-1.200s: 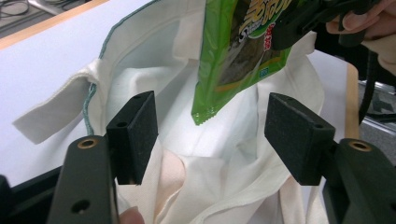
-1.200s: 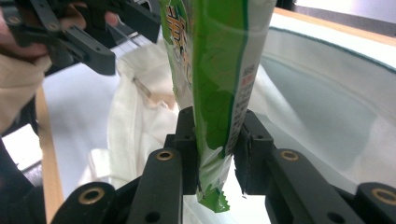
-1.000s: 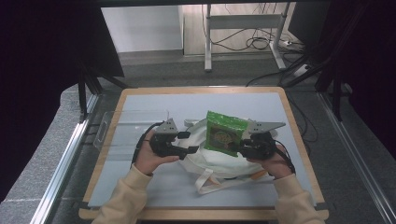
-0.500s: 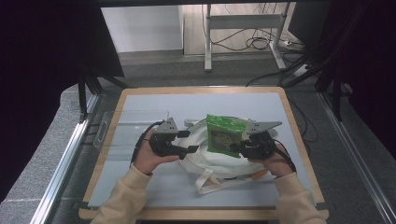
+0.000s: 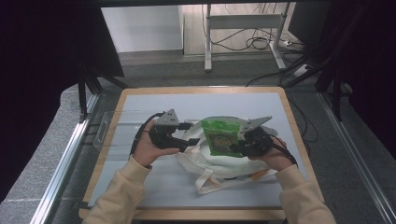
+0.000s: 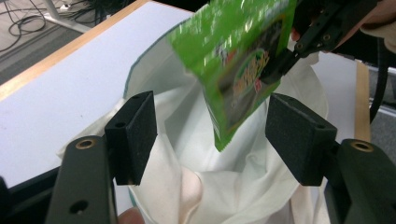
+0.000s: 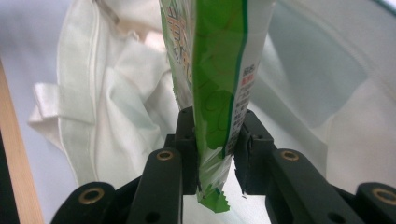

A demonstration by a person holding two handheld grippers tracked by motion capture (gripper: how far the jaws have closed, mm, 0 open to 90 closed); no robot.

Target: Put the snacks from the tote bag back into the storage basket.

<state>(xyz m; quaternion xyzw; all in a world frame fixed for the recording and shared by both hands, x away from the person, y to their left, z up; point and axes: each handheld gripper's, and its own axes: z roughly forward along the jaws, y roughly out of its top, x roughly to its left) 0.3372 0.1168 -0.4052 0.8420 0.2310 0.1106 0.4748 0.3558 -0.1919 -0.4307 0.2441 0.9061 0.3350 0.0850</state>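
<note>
Lying across the grey-topped table (image 5: 140,191), at centre: white cloth tote bag (image 5: 219,163), mouth gaping toward twelve o'clock, handles trailing toward six. Hanging over that mouth: green snack packet (image 5: 219,136), upright, lower corner dipping toward the opening but not yet judged inside.

Gripping the packet by its edge, from three o'clock: right gripper (image 5: 243,144), jaws pinched tight on the sealed seam, as confirmed in the right gripper view, with packet (image 7: 217,93) clamped between both pads. Standing at nine o'clock of the bag: left gripper (image 5: 187,142), jaws spread wide, straddling the near rim of the bag (image 6: 219,186) without closing on the cloth; whether a pad is touching fabric, not determinable.

Step in hand, by judgement: loading the packet into the bag, with packet (image 6: 238,60) poised above the cavity. Next move calling for lowering toward six o'clock into the opening, keeping the rim held apart, then releasing only once the packet is resting well below the rim. Risk noted: packet corner snagging on folded cloth.
</note>
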